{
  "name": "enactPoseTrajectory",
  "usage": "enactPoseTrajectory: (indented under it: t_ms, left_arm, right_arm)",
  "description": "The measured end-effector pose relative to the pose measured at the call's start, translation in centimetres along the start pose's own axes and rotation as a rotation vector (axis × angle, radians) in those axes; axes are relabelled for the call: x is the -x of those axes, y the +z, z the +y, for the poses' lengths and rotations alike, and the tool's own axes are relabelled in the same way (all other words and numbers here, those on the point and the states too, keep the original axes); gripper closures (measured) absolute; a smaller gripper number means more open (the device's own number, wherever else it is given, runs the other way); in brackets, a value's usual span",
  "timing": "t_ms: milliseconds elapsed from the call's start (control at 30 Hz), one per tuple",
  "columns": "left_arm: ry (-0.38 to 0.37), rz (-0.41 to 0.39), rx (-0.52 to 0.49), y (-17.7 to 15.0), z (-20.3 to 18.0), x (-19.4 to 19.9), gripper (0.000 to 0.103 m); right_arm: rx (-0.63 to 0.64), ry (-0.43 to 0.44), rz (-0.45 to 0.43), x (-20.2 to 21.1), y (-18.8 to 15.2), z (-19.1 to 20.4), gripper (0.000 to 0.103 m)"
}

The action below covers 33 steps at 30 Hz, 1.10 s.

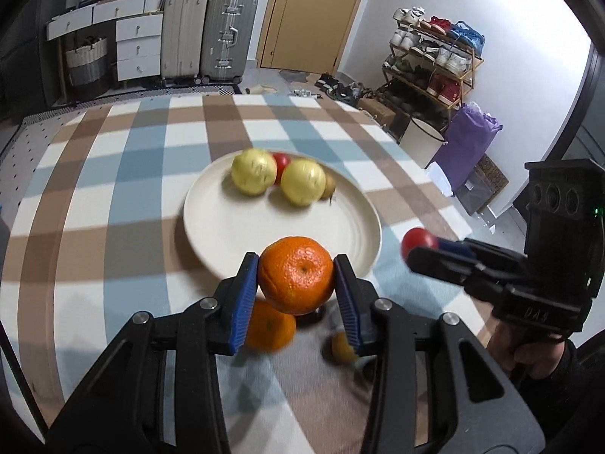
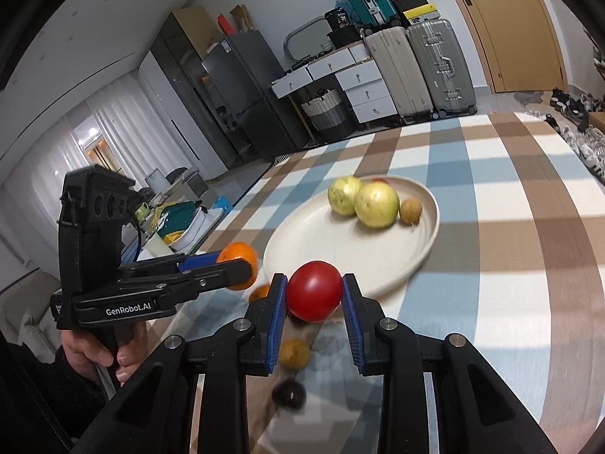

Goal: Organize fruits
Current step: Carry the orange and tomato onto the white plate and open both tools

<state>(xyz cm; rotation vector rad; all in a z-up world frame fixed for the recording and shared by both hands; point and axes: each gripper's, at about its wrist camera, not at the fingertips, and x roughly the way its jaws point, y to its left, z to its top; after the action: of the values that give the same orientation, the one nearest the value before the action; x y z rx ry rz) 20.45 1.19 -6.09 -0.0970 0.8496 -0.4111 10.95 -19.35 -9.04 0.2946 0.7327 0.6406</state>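
Observation:
My left gripper (image 1: 296, 278) is shut on an orange (image 1: 296, 274), held above the checked tablecloth just in front of the cream plate (image 1: 227, 227). On the plate lie two yellow-green fruits (image 1: 254, 171), a red one (image 1: 283, 162) behind them and a small brown one (image 1: 329, 188). My right gripper (image 2: 314, 291) is shut on a red tomato (image 2: 314, 290), also near the plate's (image 2: 321, 242) front rim. On the cloth below lie a second orange (image 1: 270, 327), a small brownish fruit (image 2: 293, 353) and a dark fruit (image 2: 289, 395).
The table's far edge and right edge drop to the floor, where suitcases (image 1: 227, 38), white drawers (image 1: 138, 45), a shoe rack (image 1: 435, 60) and a purple bag (image 1: 469, 143) stand. A person's hand (image 2: 98, 348) holds the left gripper's handle.

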Motion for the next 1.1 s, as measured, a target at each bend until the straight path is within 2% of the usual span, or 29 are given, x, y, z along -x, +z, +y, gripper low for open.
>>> enactPoseTrajectory:
  t_ms: [167,367,767,833,900,1000,1033,1100]
  left_arm:
    - [-0.020,0.020,0.004,2.7,0.4,-2.4,0.066]
    - [-0.049,0.066,0.028,5.0,1.4,-6.1,0.066]
    - [-0.057,0.123,0.045,5.9,2.0,-10.5,0.066]
    - [-0.055,0.129,0.042,5.9,1.9,-10.9,0.066]
    - [-0.054,0.131,0.040,6.0,1.8,-11.0,0.066]
    - [-0.039,0.119,0.028,6.0,1.6,-10.5,0.065]
    - [-0.035,0.112,0.024,6.0,1.6,-10.2,0.063]
    - [-0.029,0.098,0.019,6.1,1.5,-9.4,0.051]
  right_arm:
    - [-0.004,-0.006,0.021,-2.1,2.0,-0.9,0.074]
    - [0.002,-0.061,0.046,-4.5,3.7,-2.1,0.074]
    - [-0.040,-0.118,0.083,-6.9,4.4,-4.8,0.073]
    - [-0.035,-0.122,0.078,-7.1,4.5,-4.8,0.070]
    - [-0.029,-0.132,0.068,-7.0,4.5,-4.7,0.058]
    - [-0.016,-0.132,0.054,-6.8,4.6,-4.5,0.055]
    - [-0.015,-0.129,0.052,-6.6,4.6,-4.4,0.055]
    - [-0.024,-0.135,0.039,-6.2,4.7,-4.4,0.054]
